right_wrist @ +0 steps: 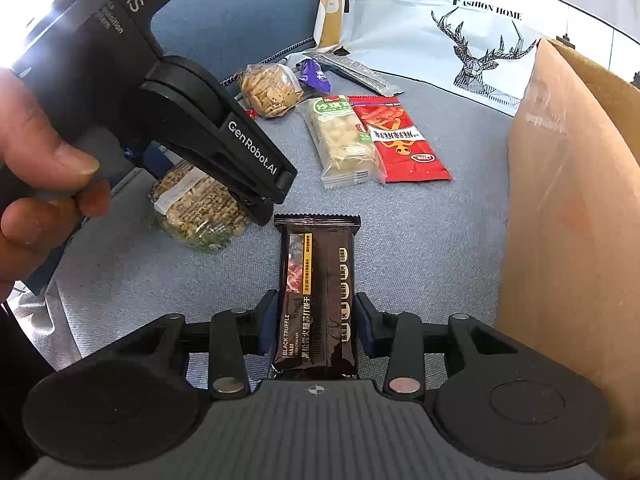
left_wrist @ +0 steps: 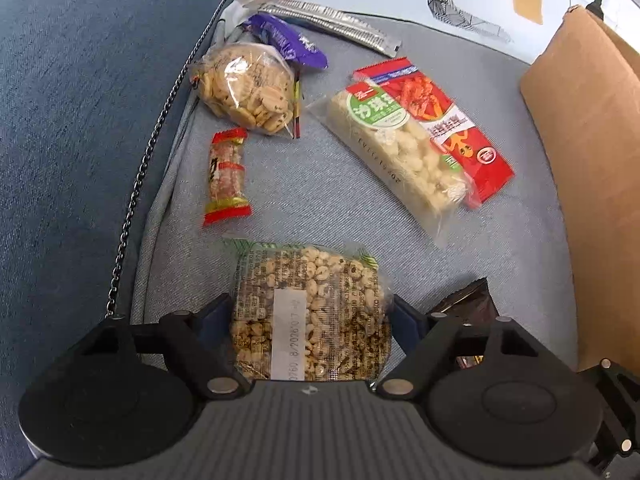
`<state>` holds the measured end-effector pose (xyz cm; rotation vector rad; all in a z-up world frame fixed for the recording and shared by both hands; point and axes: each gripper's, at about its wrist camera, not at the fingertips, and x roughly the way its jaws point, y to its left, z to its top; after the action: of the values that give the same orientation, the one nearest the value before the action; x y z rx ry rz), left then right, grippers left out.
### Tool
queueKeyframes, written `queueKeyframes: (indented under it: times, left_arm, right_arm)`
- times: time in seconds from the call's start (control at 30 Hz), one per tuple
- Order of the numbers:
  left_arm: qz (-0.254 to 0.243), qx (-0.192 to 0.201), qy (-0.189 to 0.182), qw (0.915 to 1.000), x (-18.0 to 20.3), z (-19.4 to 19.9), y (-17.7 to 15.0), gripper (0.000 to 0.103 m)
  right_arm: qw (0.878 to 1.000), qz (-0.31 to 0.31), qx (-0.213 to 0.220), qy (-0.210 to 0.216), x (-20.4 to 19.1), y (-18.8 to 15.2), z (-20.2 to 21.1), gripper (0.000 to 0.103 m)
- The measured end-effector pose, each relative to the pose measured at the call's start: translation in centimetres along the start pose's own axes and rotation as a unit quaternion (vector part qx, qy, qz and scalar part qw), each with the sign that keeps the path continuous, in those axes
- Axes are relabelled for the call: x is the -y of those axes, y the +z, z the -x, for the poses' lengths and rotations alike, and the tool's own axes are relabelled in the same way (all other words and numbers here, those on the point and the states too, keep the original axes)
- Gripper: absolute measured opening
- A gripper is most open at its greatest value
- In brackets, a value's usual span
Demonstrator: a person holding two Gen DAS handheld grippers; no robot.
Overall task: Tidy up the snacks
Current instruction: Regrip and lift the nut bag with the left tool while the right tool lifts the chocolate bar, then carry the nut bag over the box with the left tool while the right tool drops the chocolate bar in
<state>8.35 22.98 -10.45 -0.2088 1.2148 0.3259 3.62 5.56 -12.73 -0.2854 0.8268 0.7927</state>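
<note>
Left tongs (left_wrist: 312,320): clenched across the puffed-grain bag (left_wrist: 310,316), which sits between the pads.
Right tongs (right_wrist: 316,320): straddling the cracker pack (right_wrist: 316,300); contact unclear, cannot tell.
Handling: both probably light, crinkly, slippery and crushable; take them mid-body, gently.
Box (right_wrist: 568,220): right of both tongs.

puffed-grain pack (left_wrist: 310,316) between left fingers (left_wrist: 212,320) | cracker bar (right_wrist: 316,300) between right fingers (right_wrist: 267,320) | box (right_wrist: 568,220) right

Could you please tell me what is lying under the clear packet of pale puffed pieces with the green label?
The flat red snack packet lies partly under the clear green-labelled packet; its left edge is covered. Beneath both is grey sofa fabric.
</note>
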Motion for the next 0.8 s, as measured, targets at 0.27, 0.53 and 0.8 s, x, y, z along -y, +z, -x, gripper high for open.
queueKeyframes:
  times: [0.27,0.53,0.8]
  left_arm:
    - [0.02,0.014,-0.018,0.9995,-0.8,0.6,0.0,0.084]
    - [0.024,0.022,-0.03,0.999,-0.7,1.1,0.0,0.084]
    - [0.047,0.08,-0.052,0.9944,-1.0,3.5,0.2,0.084]
  right_arm:
    - [1.0,-0.015,0.002,-0.015,0.5,0.1,-0.1,0.041]
    - [1.0,-0.014,0.014,-0.02,0.2,0.4,-0.1,0.041]
    - [0.997,-0.016,0.07,-0.035,0.3,1.4,2.2,0.041]
